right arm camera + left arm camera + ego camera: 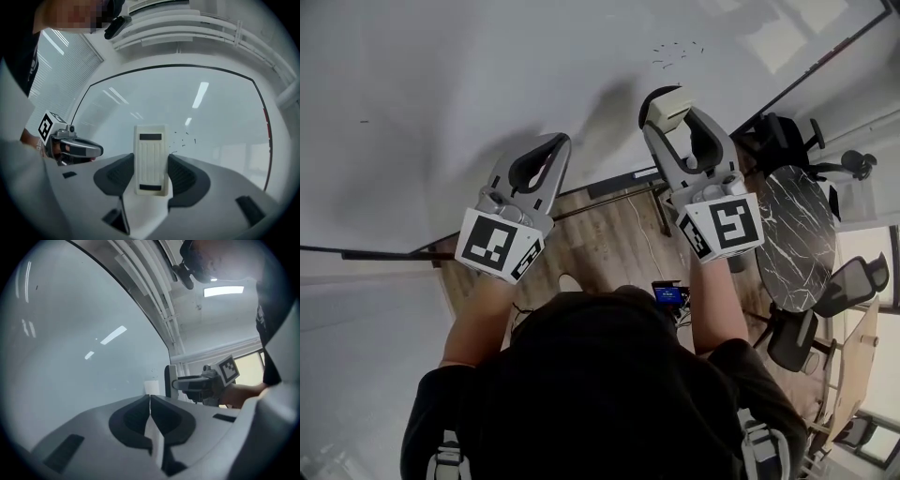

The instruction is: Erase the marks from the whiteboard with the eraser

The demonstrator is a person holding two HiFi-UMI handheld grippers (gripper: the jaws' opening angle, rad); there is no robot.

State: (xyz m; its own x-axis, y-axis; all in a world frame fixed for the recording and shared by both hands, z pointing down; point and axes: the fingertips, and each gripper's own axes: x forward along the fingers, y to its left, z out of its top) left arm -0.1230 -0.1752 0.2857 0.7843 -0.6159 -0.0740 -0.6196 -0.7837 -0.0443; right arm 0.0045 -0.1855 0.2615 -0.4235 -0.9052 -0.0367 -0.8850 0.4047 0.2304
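Observation:
The whiteboard (pixel 469 84) fills the upper left of the head view, with a few small dark marks (pixel 675 52) near its upper right. My right gripper (pixel 675 108) is shut on a cream eraser (pixel 667 103), held just below those marks. In the right gripper view the eraser (pixel 151 159) stands upright between the jaws, and the marks (pixel 185 137) lie just to its right on the board (pixel 211 108). My left gripper (pixel 551 150) is shut on nothing, held before the board lower left of the right one. Its jaws (pixel 149 401) meet in the left gripper view.
A dark frame edge (pixel 806 70) bounds the board at the right. Reflected below are a round marble table (pixel 802 234) and office chairs (pixel 853 281). The person's head (pixel 591 375) and arms fill the lower head view. A faint speck (pixel 364 121) sits on the board's left.

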